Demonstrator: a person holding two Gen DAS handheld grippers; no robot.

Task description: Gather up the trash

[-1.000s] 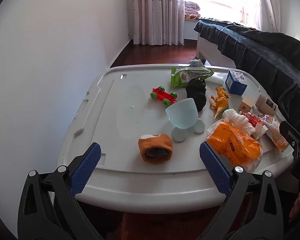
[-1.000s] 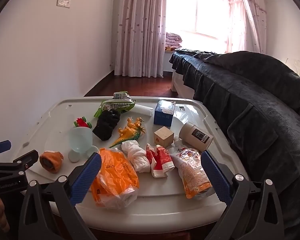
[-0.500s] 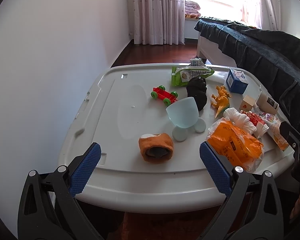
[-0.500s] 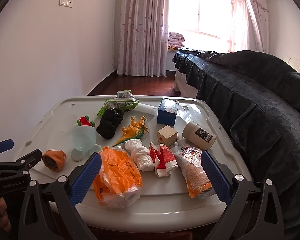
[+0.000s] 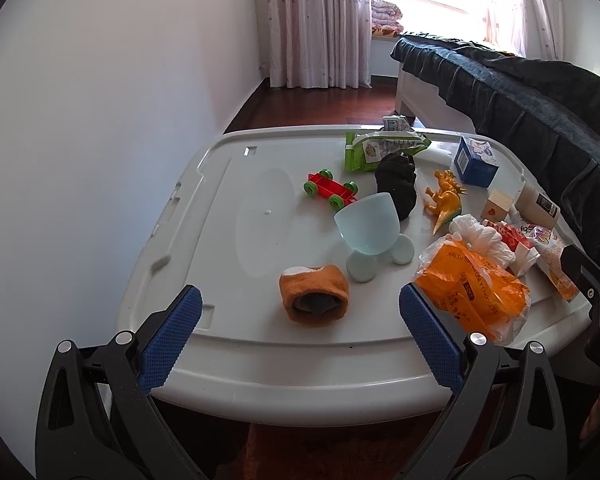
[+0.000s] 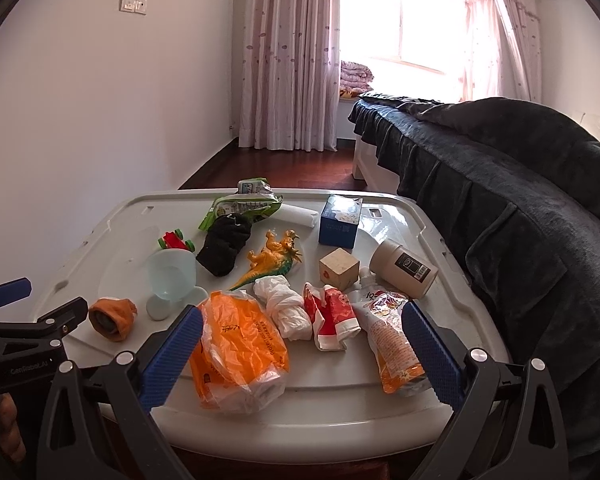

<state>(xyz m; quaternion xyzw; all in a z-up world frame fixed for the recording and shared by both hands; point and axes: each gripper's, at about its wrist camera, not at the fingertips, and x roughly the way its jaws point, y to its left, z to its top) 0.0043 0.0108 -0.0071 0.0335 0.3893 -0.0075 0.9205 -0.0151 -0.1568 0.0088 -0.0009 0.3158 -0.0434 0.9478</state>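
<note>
**Both grippers hover at the near edge, jaws apart and empty**

The left gripper (image 5: 300, 336) and right gripper (image 6: 300, 356) hang before the white surface (image 6: 332, 396), each with jaws wide apart. The orange bag (image 6: 238, 350) lies at the near edge, long axis running 11 to 5 o'clock in the right view; its print is too crumpled to read surely. At its 2 o'clock lie a knotted white bag (image 6: 286, 310), a red-and-white wrapper (image 6: 332, 314) and a printed pouch (image 6: 392, 336), spout pointing to 11 o'clock. A green packet (image 6: 240, 208) lies at the far edge.
</note>
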